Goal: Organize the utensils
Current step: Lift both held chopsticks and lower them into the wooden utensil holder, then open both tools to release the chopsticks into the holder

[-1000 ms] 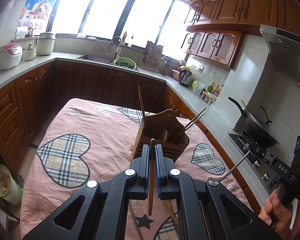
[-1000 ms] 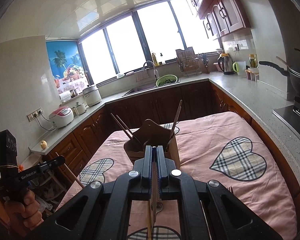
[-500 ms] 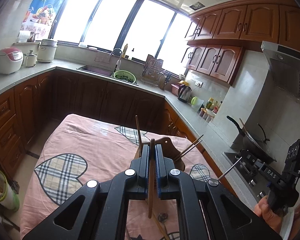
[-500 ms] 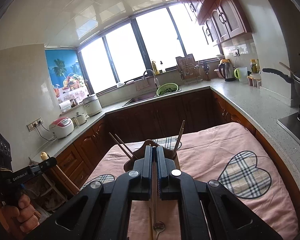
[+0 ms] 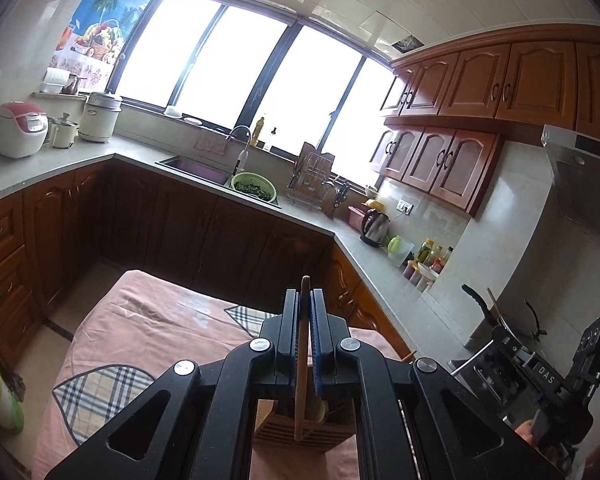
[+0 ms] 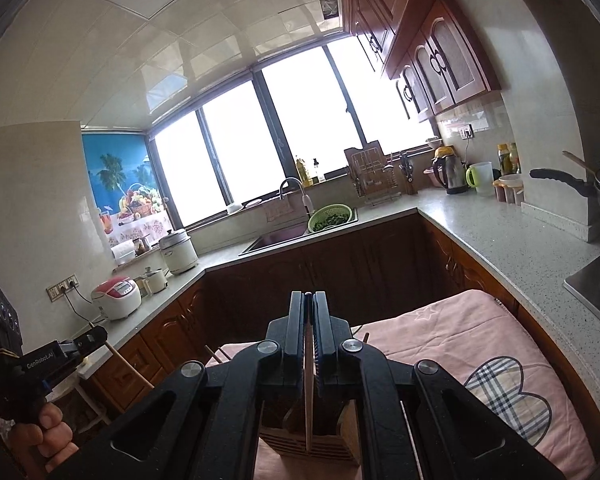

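two grippers up over the wooden utensil holder: left gripper clamped on a wooden utensil handle, right gripper clamped on a thin metal utensil, holder on the pink cloth, sink far off.

A pink tablecloth carries plaid hearts in beige, navy and white. The cabinets are reddish-brown wood, the colander green, the rice cooker white and pink, the grippers' pads blue.
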Action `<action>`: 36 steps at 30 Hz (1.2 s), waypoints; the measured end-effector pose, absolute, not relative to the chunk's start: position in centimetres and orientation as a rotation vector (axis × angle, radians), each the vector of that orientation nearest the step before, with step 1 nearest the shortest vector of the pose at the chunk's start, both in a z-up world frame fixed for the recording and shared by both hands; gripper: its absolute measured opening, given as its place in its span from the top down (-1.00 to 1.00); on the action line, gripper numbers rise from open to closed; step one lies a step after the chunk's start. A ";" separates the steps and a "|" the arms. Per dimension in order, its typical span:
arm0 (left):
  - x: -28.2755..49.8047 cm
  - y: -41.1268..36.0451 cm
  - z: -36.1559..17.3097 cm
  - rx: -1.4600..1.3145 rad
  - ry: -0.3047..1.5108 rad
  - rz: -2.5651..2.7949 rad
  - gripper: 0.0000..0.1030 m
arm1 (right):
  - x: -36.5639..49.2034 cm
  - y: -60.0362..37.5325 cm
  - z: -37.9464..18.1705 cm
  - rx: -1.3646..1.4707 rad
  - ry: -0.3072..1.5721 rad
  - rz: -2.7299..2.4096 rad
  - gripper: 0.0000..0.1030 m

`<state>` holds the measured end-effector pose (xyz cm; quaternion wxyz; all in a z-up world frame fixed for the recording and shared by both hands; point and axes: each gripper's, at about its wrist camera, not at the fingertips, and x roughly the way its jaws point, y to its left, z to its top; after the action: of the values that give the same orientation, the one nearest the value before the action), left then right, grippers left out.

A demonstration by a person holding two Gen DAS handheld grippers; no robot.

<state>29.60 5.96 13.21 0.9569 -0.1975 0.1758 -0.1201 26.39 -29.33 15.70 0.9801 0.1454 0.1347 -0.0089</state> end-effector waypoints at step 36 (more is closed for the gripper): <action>44.4 0.3 4.3 -0.390 0.571 -0.192 0.92 | 33.2 -31.1 5.3 0.412 0.467 -0.064 0.92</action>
<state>44.42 0.27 4.31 0.9364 -0.1906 0.2793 -0.0939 33.18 -31.08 5.29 0.9514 0.2028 0.2296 -0.0313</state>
